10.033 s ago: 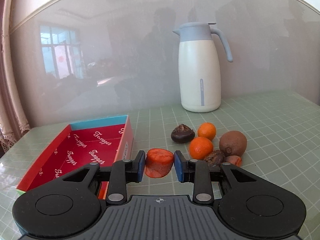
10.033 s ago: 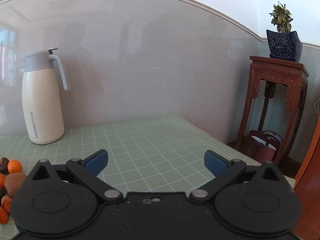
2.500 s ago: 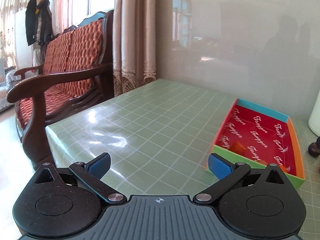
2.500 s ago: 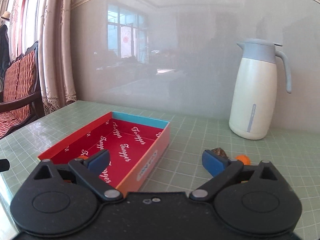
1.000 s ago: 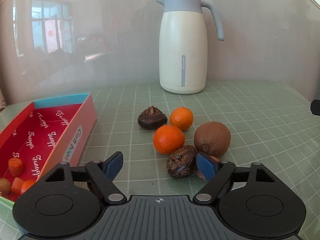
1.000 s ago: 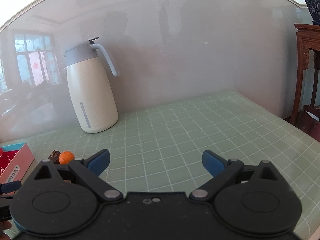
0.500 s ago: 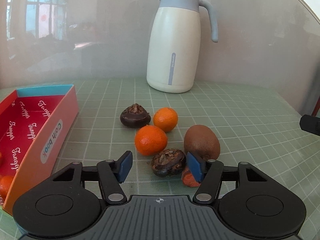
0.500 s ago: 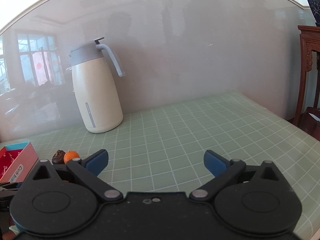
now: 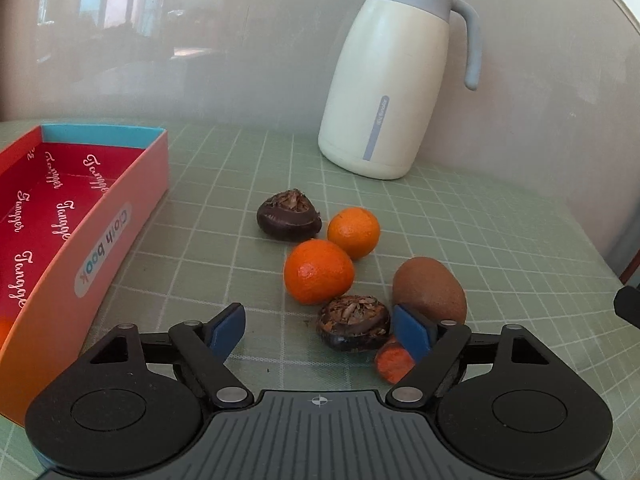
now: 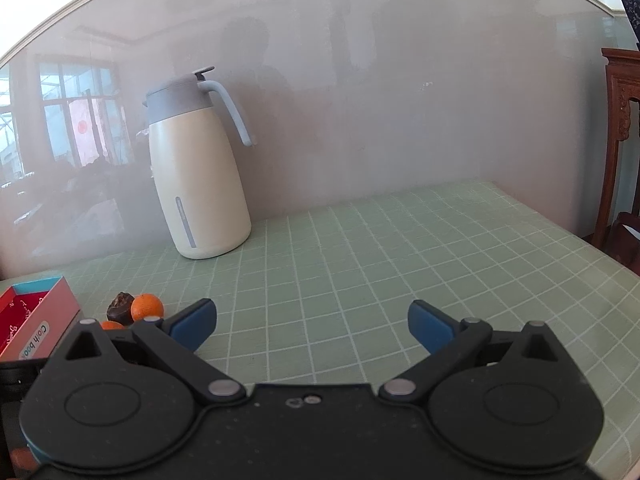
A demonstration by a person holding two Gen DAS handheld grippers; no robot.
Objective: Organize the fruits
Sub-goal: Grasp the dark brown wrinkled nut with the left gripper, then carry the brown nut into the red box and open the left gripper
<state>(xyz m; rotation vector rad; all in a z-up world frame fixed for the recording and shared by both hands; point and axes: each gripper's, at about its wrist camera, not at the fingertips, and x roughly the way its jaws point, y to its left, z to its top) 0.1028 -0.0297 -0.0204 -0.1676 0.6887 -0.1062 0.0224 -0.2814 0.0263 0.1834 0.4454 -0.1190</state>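
Peeking from behind the left gripper's (image 9: 320,334) pad, an orange piece (image 9: 394,362).

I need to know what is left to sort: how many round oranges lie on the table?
2. The nearer orange lies just ahead of the open left gripper; the farther orange lies right behind it, beside a dark brown fruit. Others may be hidden.
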